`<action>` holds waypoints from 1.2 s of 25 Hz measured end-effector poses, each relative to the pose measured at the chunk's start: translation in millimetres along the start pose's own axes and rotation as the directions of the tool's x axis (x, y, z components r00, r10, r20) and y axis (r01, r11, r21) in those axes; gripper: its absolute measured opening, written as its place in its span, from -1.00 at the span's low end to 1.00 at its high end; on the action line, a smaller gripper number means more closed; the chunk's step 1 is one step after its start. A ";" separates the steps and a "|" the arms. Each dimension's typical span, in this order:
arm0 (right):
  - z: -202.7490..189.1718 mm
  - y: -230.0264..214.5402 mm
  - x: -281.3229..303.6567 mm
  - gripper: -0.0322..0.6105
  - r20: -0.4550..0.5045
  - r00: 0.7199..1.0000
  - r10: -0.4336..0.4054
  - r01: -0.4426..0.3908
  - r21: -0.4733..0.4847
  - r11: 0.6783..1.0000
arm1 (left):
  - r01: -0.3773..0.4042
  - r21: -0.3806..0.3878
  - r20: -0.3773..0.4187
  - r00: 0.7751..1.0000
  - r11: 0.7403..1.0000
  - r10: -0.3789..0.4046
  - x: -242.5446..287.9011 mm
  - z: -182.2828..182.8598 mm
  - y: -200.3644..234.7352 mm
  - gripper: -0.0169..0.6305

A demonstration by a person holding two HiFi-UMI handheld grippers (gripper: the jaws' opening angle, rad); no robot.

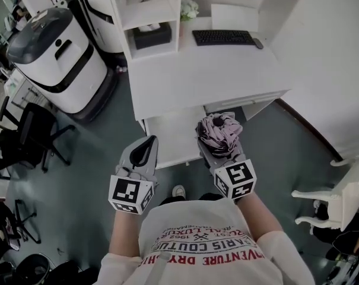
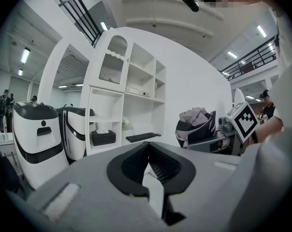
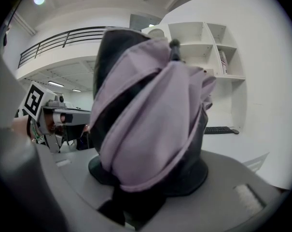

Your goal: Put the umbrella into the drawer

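A folded purple and black umbrella is clamped in my right gripper, which is shut on it, just in front of the open white drawer under the desk. In the right gripper view the umbrella fills the middle and hides the tips of the right gripper. My left gripper hovers beside it at the drawer's front left, shut and holding nothing. The left gripper view shows the left gripper with its dark pads together, and the umbrella to its right.
On the desk lie a black keyboard and a black tissue box in a shelf unit. Two white and grey machines stand at the left beside black chairs. A white chair stands at the right.
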State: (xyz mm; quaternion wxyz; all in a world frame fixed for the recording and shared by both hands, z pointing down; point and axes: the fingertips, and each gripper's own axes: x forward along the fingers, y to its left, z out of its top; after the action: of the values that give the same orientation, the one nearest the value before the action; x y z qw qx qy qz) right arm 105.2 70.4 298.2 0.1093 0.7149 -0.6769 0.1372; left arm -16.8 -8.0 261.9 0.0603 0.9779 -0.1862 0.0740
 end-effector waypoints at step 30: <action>-254.8 23.1 198.1 -0.26 -0.699 0.520 0.491 -0.743 -0.086 0.664 | -0.364 -0.220 -0.119 0.931 0.905 0.346 72.4 -159.2 82.4 -0.93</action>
State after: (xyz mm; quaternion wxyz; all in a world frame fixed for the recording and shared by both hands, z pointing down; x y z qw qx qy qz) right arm 78.9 -29.7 604.8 0.4026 0.2967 -0.8253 0.2623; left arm -0.4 -86.6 437.7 0.1700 0.9096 -0.3662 0.0985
